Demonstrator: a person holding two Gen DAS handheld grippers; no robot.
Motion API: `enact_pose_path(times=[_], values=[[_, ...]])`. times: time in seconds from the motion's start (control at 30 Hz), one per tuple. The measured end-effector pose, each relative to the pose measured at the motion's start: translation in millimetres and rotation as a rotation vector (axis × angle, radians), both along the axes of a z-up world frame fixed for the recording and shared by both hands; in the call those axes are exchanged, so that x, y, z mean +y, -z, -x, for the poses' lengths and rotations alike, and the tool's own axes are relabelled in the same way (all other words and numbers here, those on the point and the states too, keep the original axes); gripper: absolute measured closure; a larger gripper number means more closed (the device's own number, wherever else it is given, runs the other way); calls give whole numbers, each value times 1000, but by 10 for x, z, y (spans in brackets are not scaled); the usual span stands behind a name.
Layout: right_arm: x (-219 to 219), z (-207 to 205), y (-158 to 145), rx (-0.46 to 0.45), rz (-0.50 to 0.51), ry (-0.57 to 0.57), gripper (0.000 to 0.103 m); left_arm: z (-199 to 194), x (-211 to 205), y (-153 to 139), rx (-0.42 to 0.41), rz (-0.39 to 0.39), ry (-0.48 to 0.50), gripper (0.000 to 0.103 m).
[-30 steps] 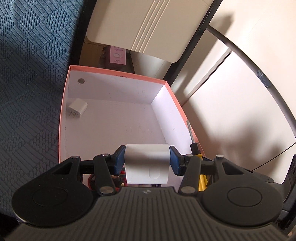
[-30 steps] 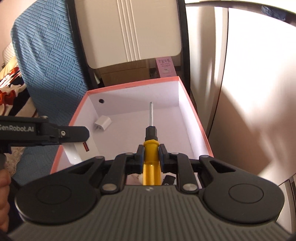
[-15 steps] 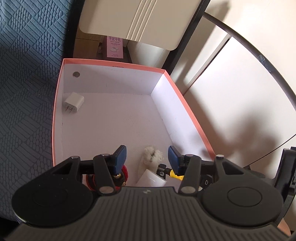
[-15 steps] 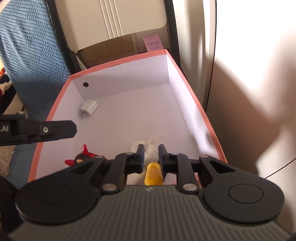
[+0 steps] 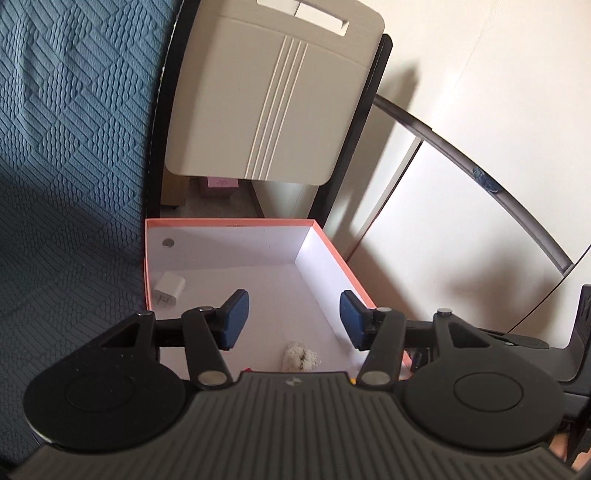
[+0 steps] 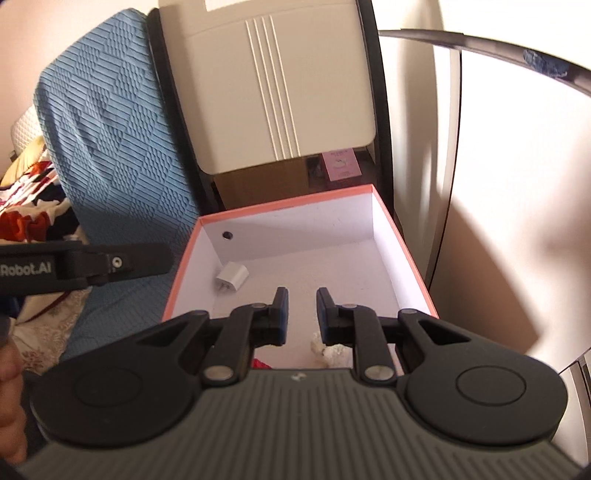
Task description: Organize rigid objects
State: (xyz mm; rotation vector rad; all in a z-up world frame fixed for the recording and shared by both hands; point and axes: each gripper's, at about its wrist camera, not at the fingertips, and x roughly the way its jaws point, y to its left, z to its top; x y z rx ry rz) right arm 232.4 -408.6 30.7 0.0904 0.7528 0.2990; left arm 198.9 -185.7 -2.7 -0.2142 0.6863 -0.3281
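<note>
Both grippers have let go and lifted — left gripper (image 5: pixel 291 317) jaws wide apart, right gripper (image 6: pixel 300 314) jaws slightly apart, both empty. Their loads now lie in the box (image 5: pixel 229 222) near 6 o'clock; charger (image 5: pixel 169 290) at 10 o'clock.

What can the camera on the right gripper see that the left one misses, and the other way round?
Only the right wrist view shows the left gripper's black body from the side, marked "Robot.AI", and patterned bedding at the far left. Only the left wrist view shows a yellow sliver at the camera's edge and the cut-out handle on the cream panel. Both show the pink-rimmed box, the white charger in its far left corner, a fluffy white toy, a bit of red, the blue textured cover, and open, empty fingers.
</note>
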Motion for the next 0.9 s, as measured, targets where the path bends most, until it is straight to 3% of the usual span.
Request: enact_pose_path(times=[0.27, 0.43, 0.9], values=[[190, 267, -239, -41, -6, -30, 82, 296, 204, -237, -59, -7, 16, 33], [287, 458, -308, -59, 15, -40, 82, 479, 305, -344, -92, -21, 13, 18], [408, 883, -317, -51, 47, -10, 82, 794, 615, -369, -109, -33, -10, 3]])
